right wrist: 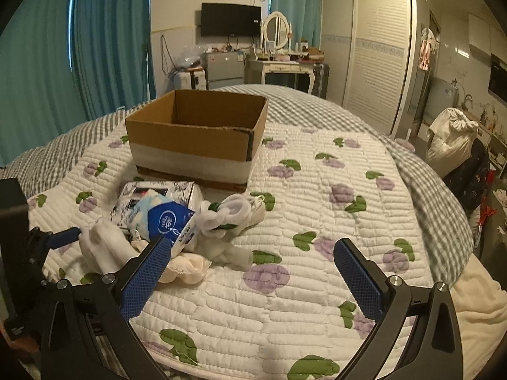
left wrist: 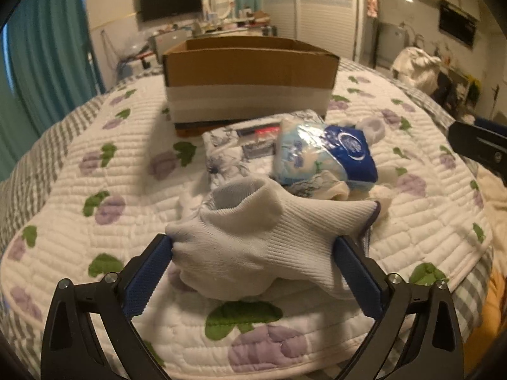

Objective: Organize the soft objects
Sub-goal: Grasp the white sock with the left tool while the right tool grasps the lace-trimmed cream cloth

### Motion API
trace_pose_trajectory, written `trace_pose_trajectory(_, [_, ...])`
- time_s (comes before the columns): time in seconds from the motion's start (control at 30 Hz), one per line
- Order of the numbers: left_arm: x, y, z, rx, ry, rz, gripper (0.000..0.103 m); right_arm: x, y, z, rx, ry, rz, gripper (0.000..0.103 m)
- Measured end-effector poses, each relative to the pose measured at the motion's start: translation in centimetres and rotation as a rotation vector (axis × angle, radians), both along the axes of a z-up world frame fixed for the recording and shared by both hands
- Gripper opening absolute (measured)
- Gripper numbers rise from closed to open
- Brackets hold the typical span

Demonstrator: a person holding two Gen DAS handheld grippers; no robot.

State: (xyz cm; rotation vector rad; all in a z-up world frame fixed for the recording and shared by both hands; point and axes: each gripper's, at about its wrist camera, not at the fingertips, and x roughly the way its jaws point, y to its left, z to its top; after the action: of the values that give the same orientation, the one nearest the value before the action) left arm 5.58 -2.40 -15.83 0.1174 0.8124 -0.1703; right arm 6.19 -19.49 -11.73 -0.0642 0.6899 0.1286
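My left gripper (left wrist: 253,247) is shut on a white sock (left wrist: 253,240) and holds it just above the quilt; the sock also shows in the right wrist view (right wrist: 101,250). Behind it lies a pile: a blue tissue pack (left wrist: 345,155) (right wrist: 168,221), a floral tissue pack (left wrist: 234,148) (right wrist: 158,193), more white socks (right wrist: 231,215) and a cream cloth (right wrist: 183,269). An open cardboard box (left wrist: 250,69) (right wrist: 196,136) stands behind the pile. My right gripper (right wrist: 250,256) is open and empty, right of the pile above the quilt.
The bed has a white quilt with purple flowers (right wrist: 317,190) and a grey checked blanket (right wrist: 412,164) at its edges. Teal curtains (right wrist: 63,63) hang at the left. A dresser (right wrist: 285,66) and wardrobe (right wrist: 374,53) stand behind the bed.
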Motion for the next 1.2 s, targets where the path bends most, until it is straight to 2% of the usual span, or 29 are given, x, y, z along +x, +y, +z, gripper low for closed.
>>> trace_pose_trajectory(0.1, [-0.3, 0.0, 0.0, 0.002, 0.0, -0.041, 0.085, 0.2, 0.7, -0.4, -0.005, 0.018, 0.008, 0.103])
trace_pose_trajectory(0.17, [-0.5, 0.1, 0.0, 0.016, -0.005, -0.051, 0.067, 0.3, 1.2, -0.5, -0.006, 0.025, 0.014, 0.103])
trace_pose_trajectory(0.2, [-0.7, 0.3, 0.2, 0.015, -0.008, -0.054, 0.061, 0.3, 1.6, -0.5, -0.006, 0.028, 0.019, 0.103])
trace_pose_trajectory(0.23, [-1.0, 0.6, 0.4, 0.007, -0.016, -0.053, 0.046, 0.2, 1.8, -0.5, -0.008, 0.03, 0.024, 0.103])
trace_pose_trajectory(0.27, [-1.0, 0.8, 0.6, 0.005, -0.018, -0.048, 0.038, 0.2, 2.2, -0.5, -0.01, 0.033, 0.03, 0.103])
trace_pose_trajectory(0.4, [-1.6, 2.1, 1.5, -0.058, -0.019, -0.05, 0.026, -0.1, 3.7, -0.8, -0.027, 0.046, 0.059, 0.103])
trace_pose_trajectory(0.47, [-2.1, 2.6, 2.3, -0.078, -0.033, -0.055, 0.015, -0.2, 4.3, -1.1, -0.029, 0.056, 0.07, 0.103])
trace_pose_trajectory(0.57, [-2.7, 3.1, 3.3, -0.063, -0.062, -0.058, 0.014, 0.1, 5.2, -2.1, -0.026, 0.087, 0.089, 0.103])
trace_pose_trajectory(0.63, [-2.8, 3.5, 3.7, -0.064, -0.068, -0.066, 0.008, 0.7, 5.5, -3.0, -0.012, 0.119, 0.1, 0.102])
trace_pose_trajectory(0.7, [-2.7, 3.8, 3.7, -0.071, -0.07, -0.063, 0.008, 1.2, 5.8, -3.9, 0.015, 0.154, 0.114, 0.093])
trace_pose_trajectory(0.8, [-2.3, 3.8, 3.0, -0.08, -0.053, -0.066, 0.016, 2.3, 6.3, -5.5, 0.051, 0.206, 0.135, 0.078])
trace_pose_trajectory(0.83, [-2.2, 3.7, 2.8, -0.072, -0.045, -0.067, 0.018, 2.6, 6.5, -5.9, 0.059, 0.224, 0.142, 0.064])
trace_pose_trajectory(0.87, [-2.2, 3.5, 2.6, -0.065, -0.04, -0.064, 0.021, 2.7, 6.6, -6.1, 0.06, 0.233, 0.144, 0.044])
trace_pose_trajectory(0.9, [-2.1, 3.4, 2.4, -0.057, -0.033, -0.06, 0.028, 2.7, 6.6, -6.3, 0.061, 0.237, 0.147, 0.034])
trace_pose_trajectory(0.93, [-1.8, 3.2, 2.1, -0.043, -0.032, -0.045, 0.046, 2.7, 6.5, -6.3, 0.064, 0.234, 0.149, 0.026])
trace_pose_trajectory(0.97, [-1.8, 3.2, 1.9, -0.036, -0.032, -0.032, 0.066, 2.5, 6.3, -6.2, 0.073, 0.224, 0.15, 0.021])
trace_pose_trajectory(1.03, [-1.2, 3.5, 1.3, -0.038, -0.019, 0.008, 0.078, 2.3, 6.0, -5.9, 0.089, 0.208, 0.149, 0.016])
trace_pose_trajectory(1.2, [0.3, 3.3, -0.1, -0.118, 0.052, -0.012, 0.079, 1.7, 4.9, -4.8, 0.126, 0.178, 0.148, 0.014])
